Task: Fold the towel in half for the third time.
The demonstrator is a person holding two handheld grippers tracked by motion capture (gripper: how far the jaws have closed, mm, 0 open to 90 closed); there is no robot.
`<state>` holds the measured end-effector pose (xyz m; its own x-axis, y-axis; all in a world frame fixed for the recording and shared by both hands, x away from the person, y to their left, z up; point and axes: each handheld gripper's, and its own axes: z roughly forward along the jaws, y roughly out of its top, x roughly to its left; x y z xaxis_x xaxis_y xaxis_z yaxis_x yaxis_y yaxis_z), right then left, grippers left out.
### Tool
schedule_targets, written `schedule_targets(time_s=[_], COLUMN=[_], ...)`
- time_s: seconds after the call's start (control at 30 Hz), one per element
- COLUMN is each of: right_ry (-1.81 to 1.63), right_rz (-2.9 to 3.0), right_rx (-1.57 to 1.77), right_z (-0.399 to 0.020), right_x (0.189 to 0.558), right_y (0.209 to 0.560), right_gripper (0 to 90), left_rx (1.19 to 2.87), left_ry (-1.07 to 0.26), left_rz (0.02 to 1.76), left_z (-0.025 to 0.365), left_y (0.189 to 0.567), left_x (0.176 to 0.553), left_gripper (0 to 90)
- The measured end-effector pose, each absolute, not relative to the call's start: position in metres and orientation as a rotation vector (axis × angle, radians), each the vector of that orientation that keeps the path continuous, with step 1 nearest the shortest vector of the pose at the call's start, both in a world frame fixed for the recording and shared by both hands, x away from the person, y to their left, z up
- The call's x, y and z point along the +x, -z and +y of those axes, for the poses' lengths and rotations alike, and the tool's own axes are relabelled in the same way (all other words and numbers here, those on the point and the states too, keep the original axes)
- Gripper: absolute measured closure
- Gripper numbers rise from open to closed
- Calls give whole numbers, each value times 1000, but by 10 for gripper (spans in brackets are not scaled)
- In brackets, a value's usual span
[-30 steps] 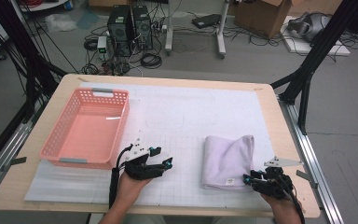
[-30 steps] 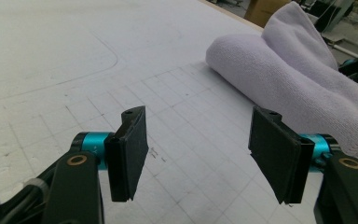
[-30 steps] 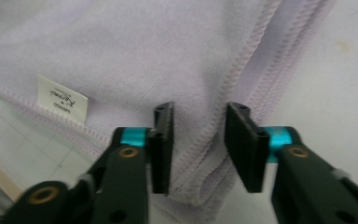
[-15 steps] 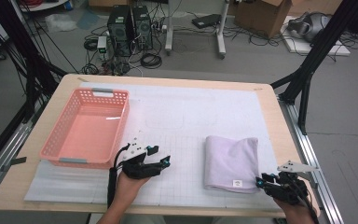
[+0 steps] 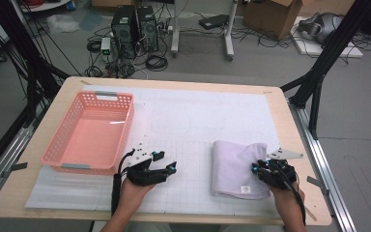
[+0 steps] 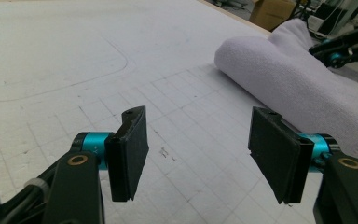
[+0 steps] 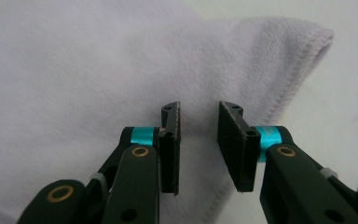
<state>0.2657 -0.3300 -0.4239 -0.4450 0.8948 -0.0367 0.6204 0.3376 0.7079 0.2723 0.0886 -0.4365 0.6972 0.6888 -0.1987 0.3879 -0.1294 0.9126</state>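
From the high view, a folded white towel [image 5: 237,166] lies on the white mat [image 5: 212,116] near the right side of the table [image 5: 72,84]. Its near edge has a small tag and sits close to the mat's near edge. The right gripper [image 5: 263,170] is at the towel's right edge, over the cloth. The left gripper [image 5: 166,169] rests on bare mat, well apart from the towel. There is a wide open stretch of mat between them. A pink basket [image 5: 89,133] sits at the left, just beside the left gripper's hand. The far half of the mat has lots of free room.

In the left gripper view, the left gripper [image 6: 198,156] has its jaws wide apart with nothing in them. Only the bare gridded mat [image 6: 74,60] shows between them. The towel [image 6: 298,88] lies ahead to the right, its rounded folded edge facing this way. The right gripper [image 6: 342,49] sits at the towel's far side.

In the right gripper view, the right gripper [image 7: 198,140] has a narrow gap between its jaws, and they have just been closing. They hang over the towel [image 7: 98,84] near its stitched edge. The pads do not pinch the cloth. Bare mat [image 7: 349,93] lies to the right of that edge.
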Motion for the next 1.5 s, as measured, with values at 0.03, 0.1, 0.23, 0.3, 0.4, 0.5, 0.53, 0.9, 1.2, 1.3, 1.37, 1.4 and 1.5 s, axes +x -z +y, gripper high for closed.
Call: schedule_targets(time_s=[0.03,0.1,0.23,0.3,0.4,0.5,0.53,0.9,1.2,1.3,1.37,1.4,1.5], right_ry=[-891,-889,-877,-875,-974,-1007,-1008,-833,-960,-1045,-1040,-1025,-957], right_rz=[2168,2147,2137,2139,2126,2149,2158,2310,2368,2289,2245,2227,2183], right_rx=[1352,1378,1409,1393,1340,1275,1260,1238,1173,1190,1193,1194,1212], right_z=[-334,-341,-347,-344,-335,-320,-313,-258,-244,-265,-278,-285,-302], right_x=[262,255,247,249,257,275,282,346,353,345,338,334,327], right_y=[426,428,426,421,408,397,394,413,415,405,400,399,402], right_gripper=[701,702,702,672,610,572,560,632,571,615,689,709,761], left_rx=[1751,1749,1737,1739,1743,1750,1752,1753,1749,1749,1752,1751,1750], left_ry=[-325,-330,-333,-332,-329,-331,-332,-330,-327,-326,-328,-330,-334], left_rz=[862,866,865,863,860,856,855,857,857,855,853,853,851], left_z=[89,90,92,91,90,89,89,90,90,90,89,89,89], left_y=[436,436,435,435,435,436,436,436,436,436,436,436,436], left_x=[272,272,272,272,272,272,272,272,272,272,272,272,272], left_gripper=[377,378,378,378,377,378,377,378,378,380,380,379,378])
